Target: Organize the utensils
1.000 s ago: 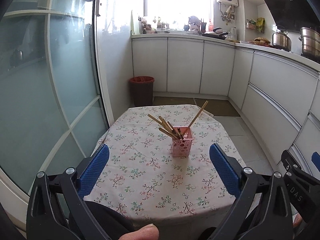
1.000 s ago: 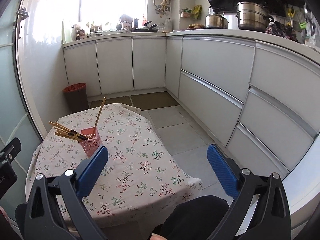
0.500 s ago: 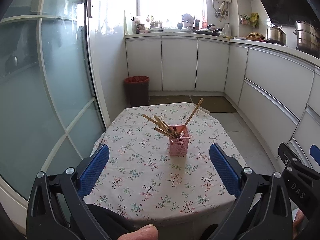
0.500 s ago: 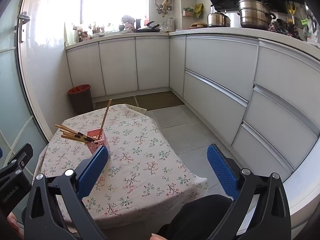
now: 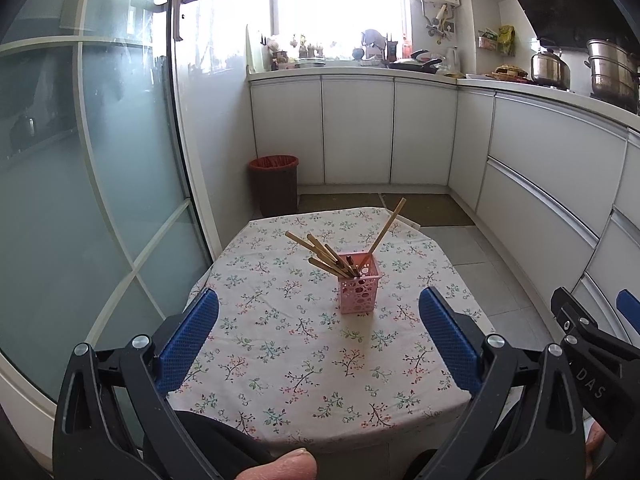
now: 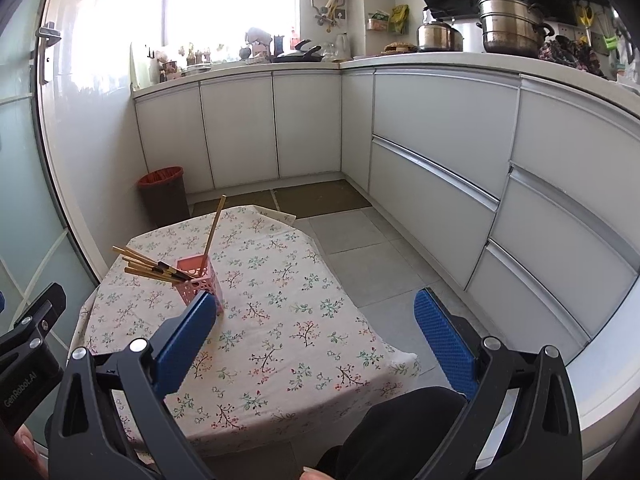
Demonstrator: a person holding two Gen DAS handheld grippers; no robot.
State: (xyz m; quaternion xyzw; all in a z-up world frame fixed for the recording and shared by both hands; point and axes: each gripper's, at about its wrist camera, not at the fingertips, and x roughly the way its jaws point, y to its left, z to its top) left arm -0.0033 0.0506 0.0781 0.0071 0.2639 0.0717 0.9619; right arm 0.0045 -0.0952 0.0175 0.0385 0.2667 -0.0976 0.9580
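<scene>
Both grippers are idle: the left gripper (image 5: 318, 326) has its jaws spread wide and empty, held back at the near edge of the table (image 5: 280, 360); the right gripper (image 6: 314, 326) is likewise spread and empty, off toward the table's right side. The task's thing is the pink perforated holder (image 5: 359, 289), standing upright near the middle of the floral tablecloth, with the chopsticks (image 5: 326, 258) already in it. Nothing loose is visible on the cloth, so my read is that the task is about done, or only tidying is left: most sticks fan out low to the left, and one lone chopstick (image 5: 386, 232) leans the opposite way, up and right. If tidying, I'd go for the lone one with the right gripper, since it's on that side: come in from above, pinch it above the rim and tip it over toward the bundle. The holder looks light and the splayed sticks load it to one side, so a sideways push could tip or slide it. Brace the holder's wall with the left gripper first, closing gently; the lattice looks thin. Approach slowly, as the fanned ends are easy to clip on the way in. I can't tell whether the sticks are paired.
</scene>
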